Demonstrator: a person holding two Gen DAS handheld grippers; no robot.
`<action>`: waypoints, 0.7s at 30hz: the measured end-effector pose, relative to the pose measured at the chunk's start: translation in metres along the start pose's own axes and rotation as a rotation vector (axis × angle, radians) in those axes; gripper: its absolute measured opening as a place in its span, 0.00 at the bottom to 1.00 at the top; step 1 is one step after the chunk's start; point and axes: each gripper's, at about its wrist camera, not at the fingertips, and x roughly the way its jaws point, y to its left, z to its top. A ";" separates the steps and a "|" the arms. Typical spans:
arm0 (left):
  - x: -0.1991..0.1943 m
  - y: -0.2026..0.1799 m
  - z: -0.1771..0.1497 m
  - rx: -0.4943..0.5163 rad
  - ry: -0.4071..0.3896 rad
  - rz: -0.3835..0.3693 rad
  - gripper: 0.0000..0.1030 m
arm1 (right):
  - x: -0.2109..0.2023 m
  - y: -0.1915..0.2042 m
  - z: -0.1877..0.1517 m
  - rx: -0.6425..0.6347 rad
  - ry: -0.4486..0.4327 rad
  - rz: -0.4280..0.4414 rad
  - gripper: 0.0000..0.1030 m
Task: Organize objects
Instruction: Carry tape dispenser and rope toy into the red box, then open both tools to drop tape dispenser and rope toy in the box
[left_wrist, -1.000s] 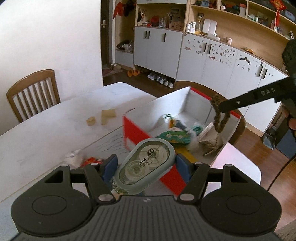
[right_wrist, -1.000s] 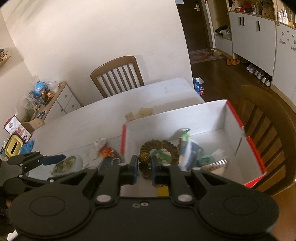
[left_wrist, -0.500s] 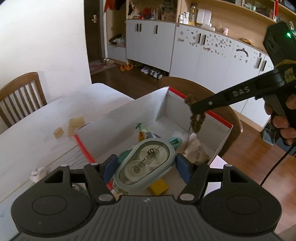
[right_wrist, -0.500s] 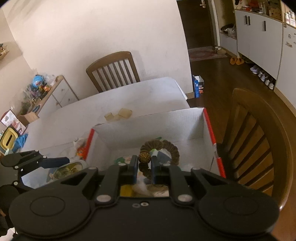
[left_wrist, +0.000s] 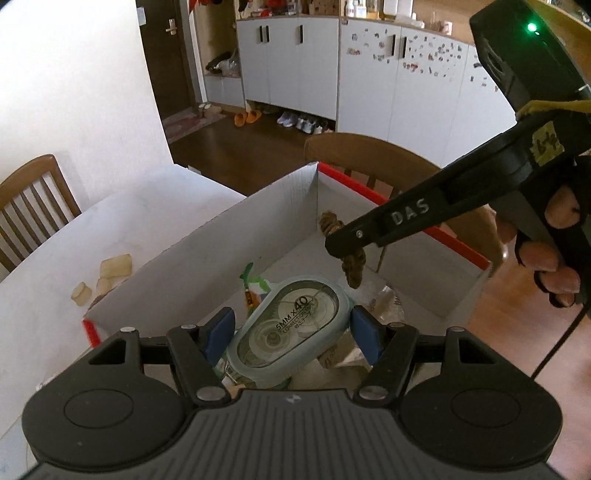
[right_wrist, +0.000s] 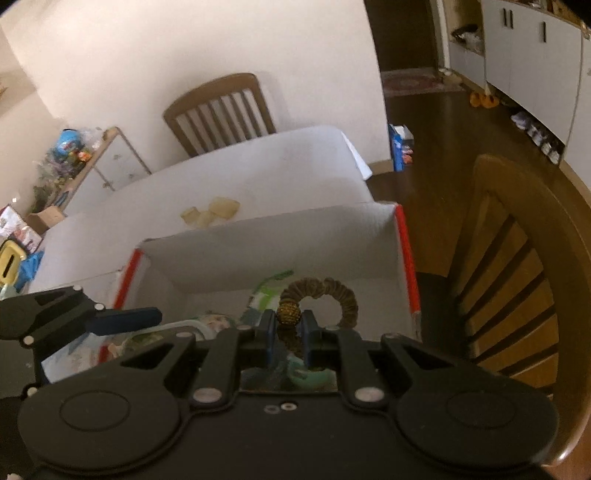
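You hold both loads over the open box (left_wrist: 207, 236), so the carrying looks nearly done and the letting go is what remains. Your left gripper (left_wrist: 291, 330) has its blue pads about half apart, pressed against the two sides of a correction tape dispenser (left_wrist: 288, 328), which hangs above the near end of the box interior. Your right gripper (right_wrist: 288, 332) is pinched almost fully closed on the beaded knot of a brown hair tie (right_wrist: 325, 295), and its loop dangles above the far corner, near the red-edged wall. Several things already lie in the box: a green-and-white packet (left_wrist: 253, 284) and some crinkled clear wrapping (left_wrist: 384, 299), so part of the sorting seems finished. On the white table (left_wrist: 147, 221) beyond the box a few pale yellow blocks (left_wrist: 114, 267) sit outside it; I judge they may be yours to collect afterwards, though that is only a guess.
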 end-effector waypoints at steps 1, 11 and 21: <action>0.004 -0.001 0.001 0.005 0.006 0.002 0.66 | 0.004 -0.003 0.000 0.008 0.006 0.000 0.12; 0.046 -0.005 0.012 0.034 0.073 0.040 0.66 | 0.032 -0.014 0.003 0.025 0.056 0.007 0.12; 0.067 -0.004 0.017 0.059 0.125 0.058 0.67 | 0.048 -0.019 0.008 0.049 0.072 0.002 0.14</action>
